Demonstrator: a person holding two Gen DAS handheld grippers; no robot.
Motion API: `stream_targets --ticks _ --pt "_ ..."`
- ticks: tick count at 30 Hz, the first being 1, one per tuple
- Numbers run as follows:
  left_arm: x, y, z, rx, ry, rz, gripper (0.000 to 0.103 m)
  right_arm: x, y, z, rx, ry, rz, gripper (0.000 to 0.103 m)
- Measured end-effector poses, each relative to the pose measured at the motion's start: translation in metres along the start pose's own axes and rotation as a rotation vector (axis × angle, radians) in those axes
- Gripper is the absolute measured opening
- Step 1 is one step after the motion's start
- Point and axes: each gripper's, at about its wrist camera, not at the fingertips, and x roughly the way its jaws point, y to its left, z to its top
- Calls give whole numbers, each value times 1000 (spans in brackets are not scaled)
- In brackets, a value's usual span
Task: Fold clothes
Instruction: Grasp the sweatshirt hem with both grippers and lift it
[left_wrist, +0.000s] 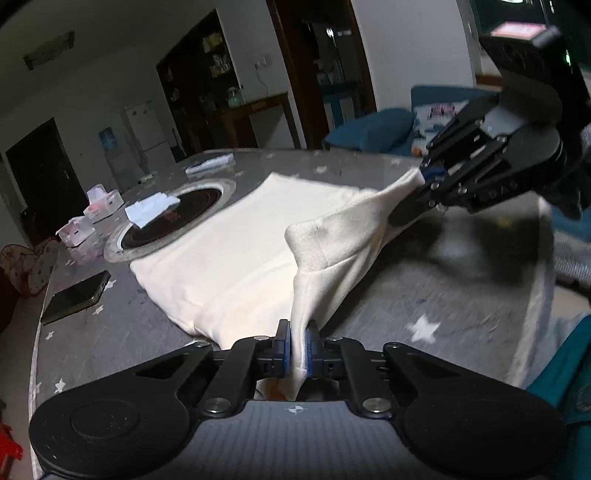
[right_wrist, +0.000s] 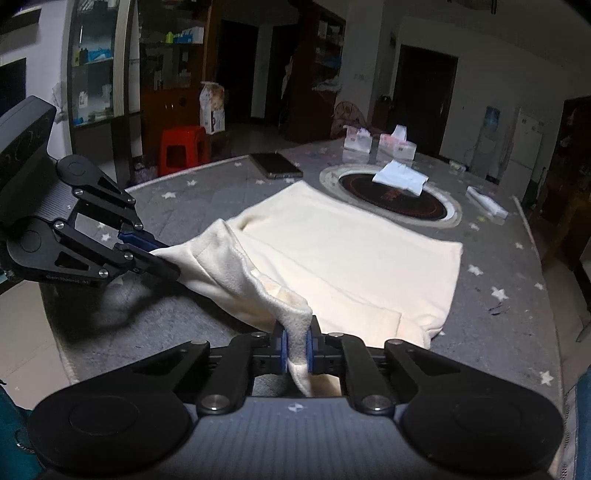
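Cream cloth (left_wrist: 236, 251), soft and fuzzy, spread flat on the grey table (left_wrist: 110, 332) with white stars. Near edge lifted off the table, far part lying flat toward the round dark plate (left_wrist: 173, 218) in the middle. Left gripper (left_wrist: 297, 345) clenched on one near corner. Right gripper (right_wrist: 296, 347) clenched on the other near corner. Lifted edge stretched straight from one gripper to the other, running along the table's near edge. Both equally close to it, one at each end. Rest of cloth ahead of both, so probably a fold forward, away from the near edge. Phone (left_wrist: 74, 295) by the left edge, tissue boxes (right_wrist: 380, 142) at the far edge. Dim room, red stool (right_wrist: 181, 147) behind.
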Motion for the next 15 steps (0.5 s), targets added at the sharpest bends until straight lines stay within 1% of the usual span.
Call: stream_targets --ticks 5,10,12,15 --pt "-28 -14 2 -16 -30 -30 7 -33 7 0 -20 -24 11 8" --pt "-73 -32 4 -63 -57 -97 7 -77 22 1 -49 -17 47 8" --pt "-92 -40 7 -58 -84 -103 7 -94 28 2 -62 -15 62 8" --pt "-100 -38 13 -65 -103 -92 7 -107 32 12 -84 -21 82 8"
